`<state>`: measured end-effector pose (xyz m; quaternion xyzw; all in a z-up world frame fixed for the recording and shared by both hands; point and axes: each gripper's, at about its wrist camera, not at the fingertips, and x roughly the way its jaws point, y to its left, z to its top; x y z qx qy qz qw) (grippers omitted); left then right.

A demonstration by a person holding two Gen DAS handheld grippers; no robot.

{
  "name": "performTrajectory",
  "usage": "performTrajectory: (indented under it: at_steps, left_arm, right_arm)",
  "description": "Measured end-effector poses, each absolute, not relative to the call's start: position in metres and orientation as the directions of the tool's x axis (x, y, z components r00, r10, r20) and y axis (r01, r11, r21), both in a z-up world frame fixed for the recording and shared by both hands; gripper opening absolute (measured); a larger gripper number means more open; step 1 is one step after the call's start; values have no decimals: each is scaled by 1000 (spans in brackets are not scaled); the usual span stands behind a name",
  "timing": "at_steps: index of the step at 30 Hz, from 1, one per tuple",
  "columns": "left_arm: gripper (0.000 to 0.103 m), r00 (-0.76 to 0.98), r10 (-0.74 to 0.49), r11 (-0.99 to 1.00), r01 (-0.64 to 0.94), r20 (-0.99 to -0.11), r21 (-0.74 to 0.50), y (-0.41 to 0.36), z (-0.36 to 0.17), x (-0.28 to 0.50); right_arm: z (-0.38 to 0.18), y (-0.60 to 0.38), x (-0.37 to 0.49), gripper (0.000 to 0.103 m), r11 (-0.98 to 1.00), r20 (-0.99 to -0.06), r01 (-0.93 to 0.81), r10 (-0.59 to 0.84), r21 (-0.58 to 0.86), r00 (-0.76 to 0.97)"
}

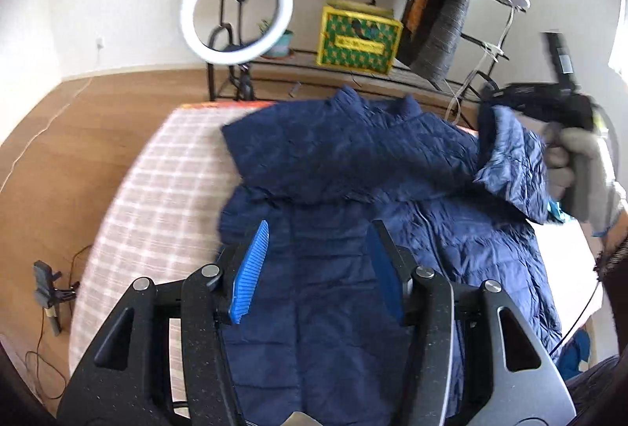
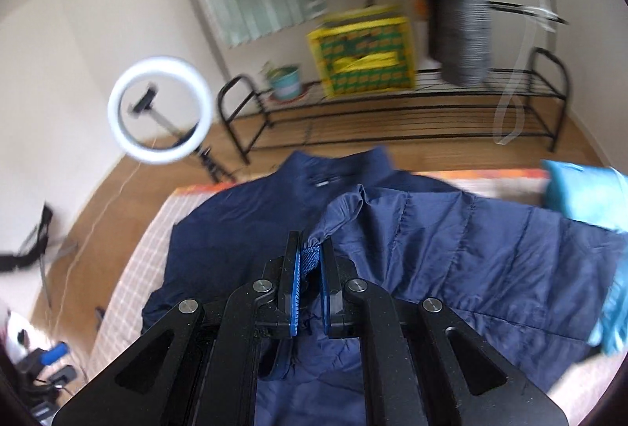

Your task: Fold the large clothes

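Left wrist view: navy jacket (image 1: 333,182) lies spread on the checked bed (image 1: 157,190), one sleeve already folded across its chest. Left gripper (image 1: 318,269) hovers over the jacket's lower half, fingers spread wide and empty. Right gripper (image 2: 312,288) has its fingers clenched on a sleeve cuff (image 2: 312,255), lifted above the jacket; ring light (image 1: 236,10) and rack (image 2: 392,112) stand beyond.

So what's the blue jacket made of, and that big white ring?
The jacket looks like thin, slightly shiny nylon-type fabric with puffy filling: stitched quilt lines and fine crinkles show. Its cuff, pinched between the right gripper's fingers, looks ribbed knit. The ring looks like smooth, matte white plastic, probably a lamp; I can't be sure.
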<state>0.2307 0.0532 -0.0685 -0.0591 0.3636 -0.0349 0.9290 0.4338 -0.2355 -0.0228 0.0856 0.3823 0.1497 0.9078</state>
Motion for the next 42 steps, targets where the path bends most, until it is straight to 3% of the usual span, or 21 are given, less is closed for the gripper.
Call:
performTrajectory:
  at_steps: [11, 20, 25, 29, 32, 42]
  left_arm:
    - [54, 722, -113, 985, -10, -683, -173, 88, -77, 222]
    - [54, 708, -108, 980, -45, -698, -196, 104, -82, 221]
    - [54, 714, -110, 979, -43, -692, -200, 103, -78, 222]
    - [54, 720, -106, 981, -39, -685, -192, 100, -75, 223]
    - [54, 721, -105, 981, -39, -685, -192, 100, -75, 224]
    - [54, 728, -78, 984, -53, -681, -169, 103, -75, 219]
  right_arm:
    - [-90, -76, 487, 7, 905, -744, -379, 388, 195, 544]
    - [-108, -57, 521, 7, 913, -753, -376, 358, 158, 552]
    - [-131, -69, 532, 12, 879, -751, -380, 455, 289, 479]
    - [-146, -74, 534, 25, 802, -710, -381, 590, 460, 384]
    - [-141, -79, 528, 35, 714, -637, -399, 697, 576, 328]
    - [-77, -125, 464, 36, 767, -622, -419, 641, 486, 450]
